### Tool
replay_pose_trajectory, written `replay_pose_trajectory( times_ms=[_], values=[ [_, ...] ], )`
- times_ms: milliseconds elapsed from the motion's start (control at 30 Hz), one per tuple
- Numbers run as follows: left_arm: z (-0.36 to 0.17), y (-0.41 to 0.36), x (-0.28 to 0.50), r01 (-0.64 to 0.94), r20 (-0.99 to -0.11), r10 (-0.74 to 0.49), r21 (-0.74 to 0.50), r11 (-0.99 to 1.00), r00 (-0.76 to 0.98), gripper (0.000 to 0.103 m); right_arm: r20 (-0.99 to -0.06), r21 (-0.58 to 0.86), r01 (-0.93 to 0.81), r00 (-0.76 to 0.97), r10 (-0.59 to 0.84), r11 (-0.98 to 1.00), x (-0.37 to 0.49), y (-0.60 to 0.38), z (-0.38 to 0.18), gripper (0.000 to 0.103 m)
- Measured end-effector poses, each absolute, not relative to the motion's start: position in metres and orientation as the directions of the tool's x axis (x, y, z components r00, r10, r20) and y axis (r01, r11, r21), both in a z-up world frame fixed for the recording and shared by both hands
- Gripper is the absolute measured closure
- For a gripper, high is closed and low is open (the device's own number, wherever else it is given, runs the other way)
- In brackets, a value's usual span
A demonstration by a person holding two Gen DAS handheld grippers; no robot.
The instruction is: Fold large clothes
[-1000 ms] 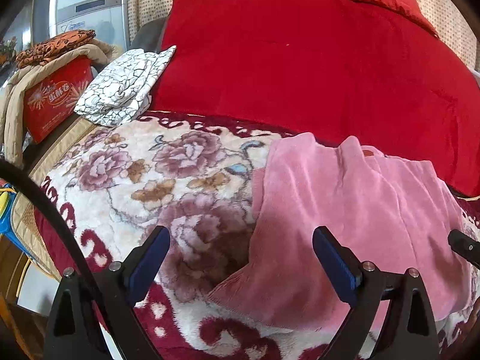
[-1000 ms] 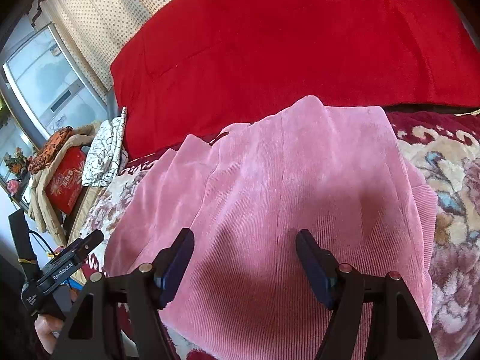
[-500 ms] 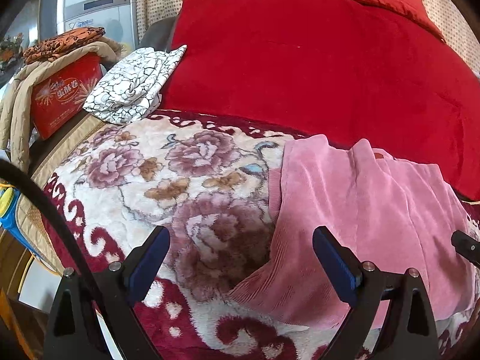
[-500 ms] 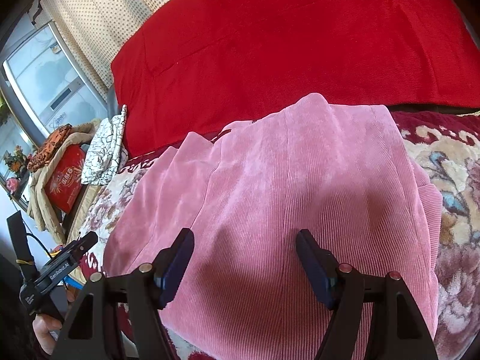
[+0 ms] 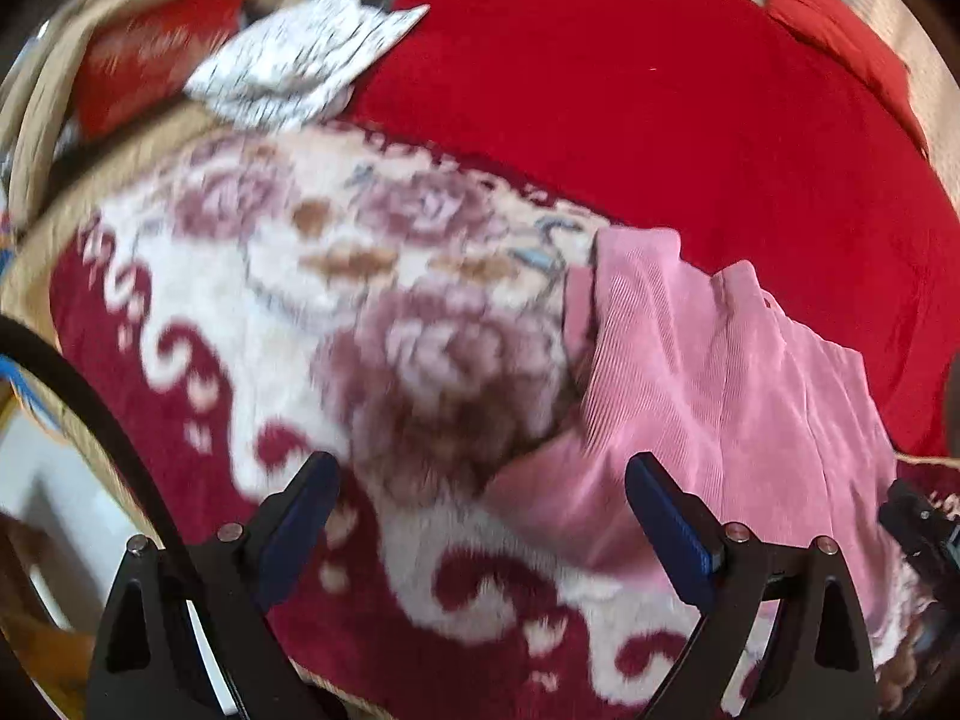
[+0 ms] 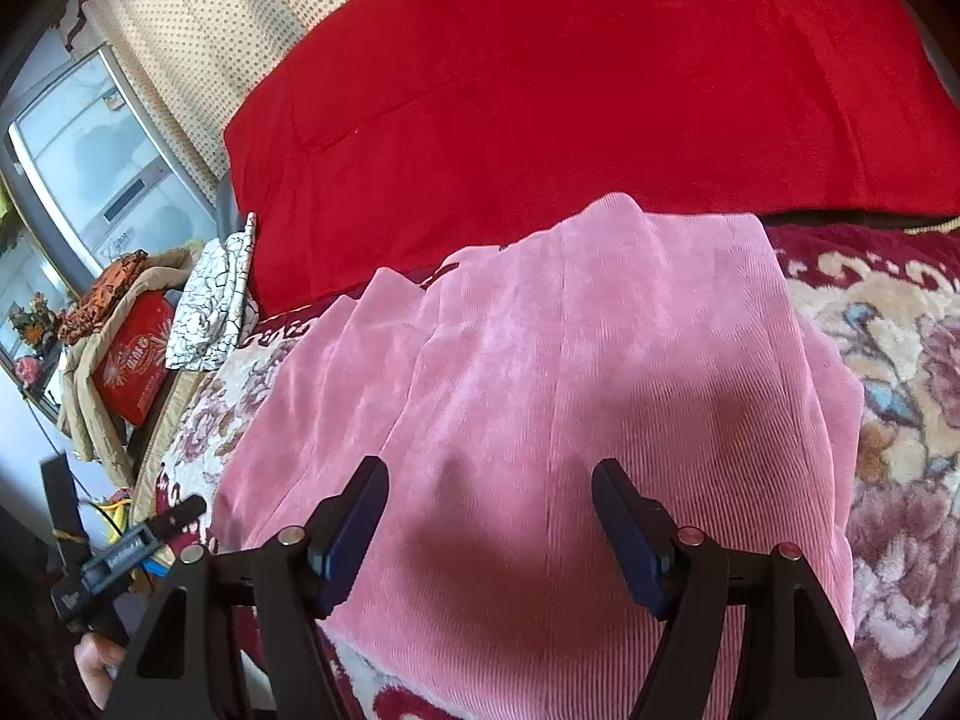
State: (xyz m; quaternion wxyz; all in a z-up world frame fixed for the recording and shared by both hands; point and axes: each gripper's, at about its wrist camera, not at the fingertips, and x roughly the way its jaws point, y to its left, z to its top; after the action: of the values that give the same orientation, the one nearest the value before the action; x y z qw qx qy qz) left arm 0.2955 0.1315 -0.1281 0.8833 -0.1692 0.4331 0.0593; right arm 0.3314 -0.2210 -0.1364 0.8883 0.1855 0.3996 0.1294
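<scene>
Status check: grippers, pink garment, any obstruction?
Left gripper open, empty. Right gripper open over pink garment, not gripping. Garment flat on floral blanket. Nothing blocking.

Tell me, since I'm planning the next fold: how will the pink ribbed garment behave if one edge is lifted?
The pink ribbed corduroy-like garment will probably go floppy: it already lies in soft creases on the floral plush blanket. It looks fairly thick, so likely weighty enough to sag between two grips. The plush pile under it may drag on it rather than let it slide.
</scene>
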Motion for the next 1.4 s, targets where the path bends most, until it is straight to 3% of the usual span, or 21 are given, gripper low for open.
replay_pose_trajectory(
  times_ms=[133, 400, 600, 667, 700, 733, 867, 933, 1033, 1100, 1133, 1233, 1267, 1367, 1400],
  values=[
    [-0.139, 0.128, 0.281, -0.233, -0.773, -0.139, -0.349, 0.907, 0.619, 0.006, -0.726, 0.408, -0.060, 0.584, 0.363, 0.911, 0.338, -0.219, -0.155, 0.030],
    [-0.164, 0.110, 0.296, -0.149, -0.705, -0.416, -0.590, 0.794, 0.575, 0.006, -0.729, 0.345, -0.108, 0.595, 0.338, 0.932, 0.336, -0.211, -0.157, 0.030],
    [-0.163, 0.104, 0.311, -0.121, -0.614, -0.423, -0.649, 0.751, 0.666, 0.008, -0.714, 0.397, -0.107, 0.588, 0.380, 0.912, 0.337, -0.218, -0.158, 0.030],
    [-0.163, 0.101, 0.316, -0.121, -0.615, -0.401, -0.632, 0.766, 0.679, 0.024, -0.710, 0.411, -0.106, 0.586, 0.391, 0.906, 0.337, -0.222, -0.158, 0.030],
    [-0.166, 0.099, 0.322, -0.123, -0.624, -0.386, -0.616, 0.778, 0.679, 0.045, -0.708, 0.417, -0.107, 0.584, 0.397, 0.902, 0.337, -0.223, -0.158, 0.030],
    [-0.168, 0.098, 0.326, -0.119, -0.619, -0.393, -0.622, 0.774, 0.681, 0.052, -0.706, 0.424, -0.108, 0.583, 0.403, 0.899, 0.336, -0.224, -0.158, 0.030],
    [-0.169, 0.094, 0.331, -0.108, -0.592, -0.381, -0.626, 0.772, 0.710, 0.053, -0.694, 0.455, -0.110, 0.577, 0.429, 0.884, 0.335, -0.229, -0.158, 0.030],
    [-0.167, 0.088, 0.336, -0.106, -0.607, -0.366, -0.601, 0.792, 0.706, 0.034, -0.688, 0.473, -0.109, 0.575, 0.444, 0.874, 0.334, -0.233, -0.158, 0.031],
    [-0.166, 0.082, 0.339, -0.093, -0.598, -0.373, -0.604, 0.792, 0.709, 0.025, -0.671, 0.516, -0.107, 0.567, 0.478, 0.850, 0.334, -0.238, -0.159, 0.032],
    [-0.168, 0.083, 0.343, -0.095, -0.590, -0.379, -0.616, 0.782, 0.713, 0.028, -0.663, 0.537, -0.102, 0.563, 0.494, 0.837, 0.333, -0.242, -0.160, 0.033],
    [-0.169, 0.084, 0.343, -0.107, -0.588, -0.375, -0.625, 0.774, 0.717, 0.044, -0.658, 0.547, -0.101, 0.562, 0.502, 0.831, 0.333, -0.245, -0.160, 0.034],
    [-0.173, 0.089, 0.348, -0.127, -0.582, -0.373, -0.642, 0.756, 0.722, 0.059, -0.640, 0.574, -0.098, 0.565, 0.520, 0.813, 0.329, -0.252, -0.160, 0.042],
    [-0.172, 0.089, 0.347, -0.126, -0.574, -0.374, -0.649, 0.750, 0.728, 0.059, -0.641, 0.568, -0.098, 0.570, 0.514, 0.817, 0.327, -0.255, -0.158, 0.047],
    [-0.164, 0.080, 0.348, -0.104, -0.575, -0.345, -0.607, 0.788, 0.741, 0.059, -0.618, 0.553, -0.089, 0.622, 0.480, 0.828, 0.318, -0.265, -0.148, 0.050],
    [-0.163, 0.079, 0.348, -0.106, -0.581, -0.336, -0.596, 0.796, 0.741, 0.053, -0.610, 0.542, -0.081, 0.646, 0.458, 0.836, 0.316, -0.270, -0.144, 0.050]
  ],
)
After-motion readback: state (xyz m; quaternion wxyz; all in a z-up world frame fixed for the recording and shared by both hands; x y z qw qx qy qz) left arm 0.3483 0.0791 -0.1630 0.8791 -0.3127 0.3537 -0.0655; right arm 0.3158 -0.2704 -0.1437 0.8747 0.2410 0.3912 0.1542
